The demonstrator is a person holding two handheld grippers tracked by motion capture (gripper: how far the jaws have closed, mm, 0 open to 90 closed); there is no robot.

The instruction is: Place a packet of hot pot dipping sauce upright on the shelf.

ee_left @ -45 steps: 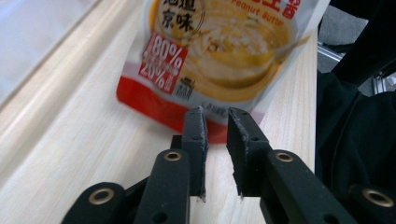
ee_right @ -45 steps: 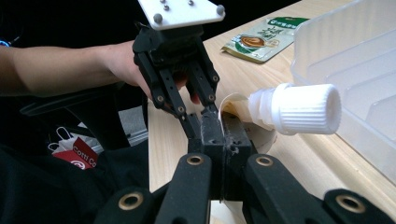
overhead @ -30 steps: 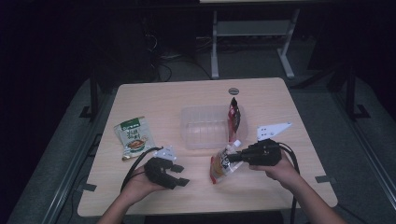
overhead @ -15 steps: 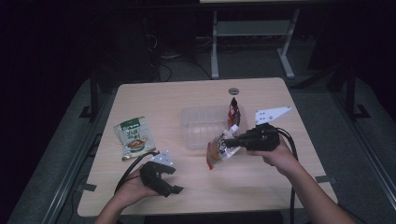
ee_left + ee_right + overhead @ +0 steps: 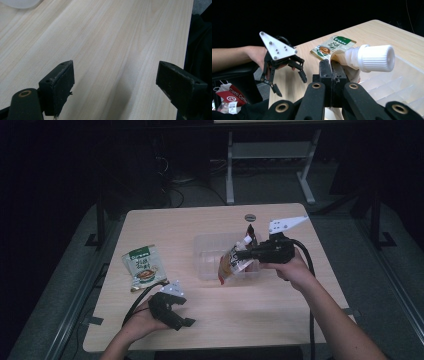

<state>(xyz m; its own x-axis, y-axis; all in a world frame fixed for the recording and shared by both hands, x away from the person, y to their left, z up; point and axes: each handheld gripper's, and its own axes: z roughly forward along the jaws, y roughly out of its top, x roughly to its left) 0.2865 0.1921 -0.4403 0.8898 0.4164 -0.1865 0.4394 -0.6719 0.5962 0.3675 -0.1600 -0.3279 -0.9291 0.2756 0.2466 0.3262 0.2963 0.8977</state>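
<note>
Our right claw (image 5: 241, 254), clamped tight on a spouted sauce pouch (image 5: 231, 262), holds it over the clear plastic tray (image 5: 207, 265) at the middle of the surface (image 5: 280, 320), between the tray's near wall and its centre. Our left claw (image 5: 184, 314), its jaws just opened wide with nothing between them, rests near the front left corner, with a green soup packet (image 5: 142, 268) beside the left edge. We judge the pouch is being carried for placing; next we must lower it inside the tray walls and let go.

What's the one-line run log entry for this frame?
right hand-held gripper: shut on white-capped spout pouch, over clear plastic tray | left hand-held gripper: open, empty | green sachet: on table
</note>
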